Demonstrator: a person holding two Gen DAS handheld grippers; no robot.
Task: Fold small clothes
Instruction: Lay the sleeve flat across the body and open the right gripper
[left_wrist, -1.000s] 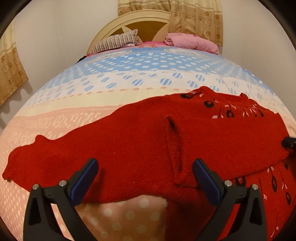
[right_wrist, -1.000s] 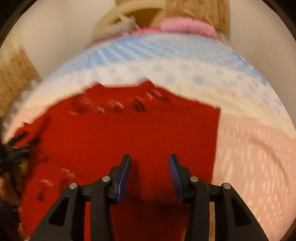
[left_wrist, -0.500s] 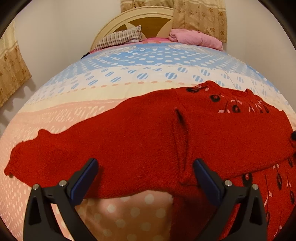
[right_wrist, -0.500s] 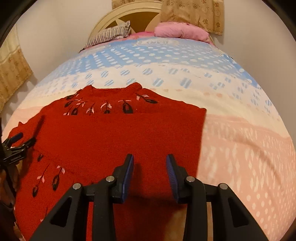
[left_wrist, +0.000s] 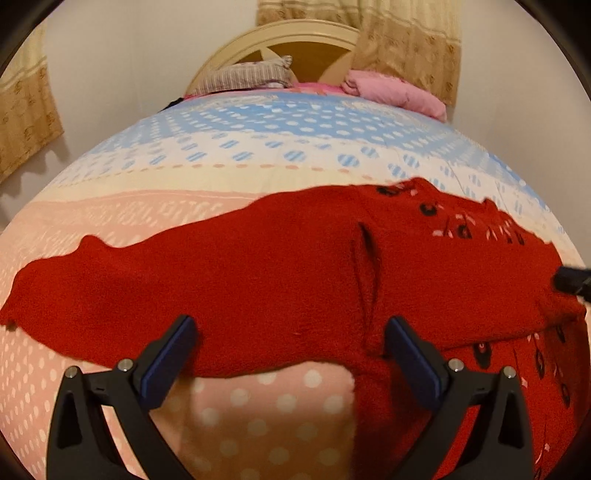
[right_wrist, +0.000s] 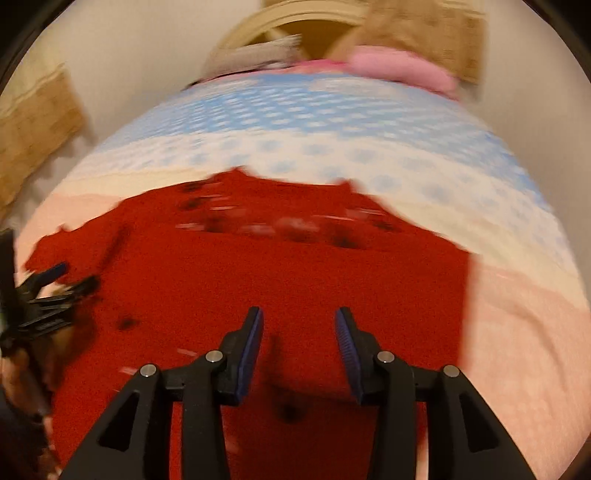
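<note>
Bedspread (left_wrist: 258, 177) view blurrier; sweater (left_wrist: 258, 280) unmoved

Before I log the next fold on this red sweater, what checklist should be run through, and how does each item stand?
1. Left gripper open over the left sleeve: ok, jaws wide apart with nothing between them.
2. Right gripper free of cloth: ok, jaws apart above the red sweater.
3. Right sleeve already folded across the body: ok, a straight folded edge shows on that side.
4. Left sleeve folded in: not ok, it lies stretched out on the bedspread.
5. Sweater lying flat: cannot tell fully; a ridge shows near the armpit.
6. Right wrist view sharp enough to aim: not ok, blurred.
</note>
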